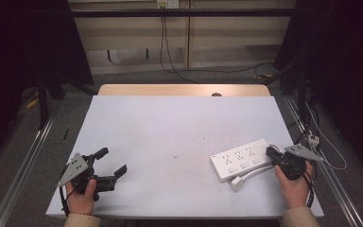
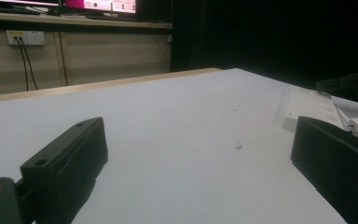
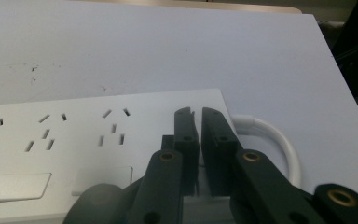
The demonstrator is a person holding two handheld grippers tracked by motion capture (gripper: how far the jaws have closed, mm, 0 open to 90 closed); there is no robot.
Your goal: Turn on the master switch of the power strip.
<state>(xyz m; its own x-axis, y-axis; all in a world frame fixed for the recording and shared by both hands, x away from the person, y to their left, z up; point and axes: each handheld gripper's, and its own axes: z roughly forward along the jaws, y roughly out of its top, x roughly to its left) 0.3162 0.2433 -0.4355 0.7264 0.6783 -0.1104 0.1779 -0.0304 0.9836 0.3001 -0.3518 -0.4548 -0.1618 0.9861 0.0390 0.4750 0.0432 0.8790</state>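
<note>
**Strip near the lower-right edge**

The right gripper [image 1: 270, 152] sits almost closed over the strip's [image 1: 238, 159] right end, gripping nothing visible. The left gripper [image 1: 109, 163], lower left, gapes wide and empty. Bare table [image 1: 179, 123] spreads between them.

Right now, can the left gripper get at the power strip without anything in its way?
Probably yes. The table lies bare between the open left gripper and the power strip. Only the right gripper, nearly shut over the strip's cable end, takes up that far side.
</note>
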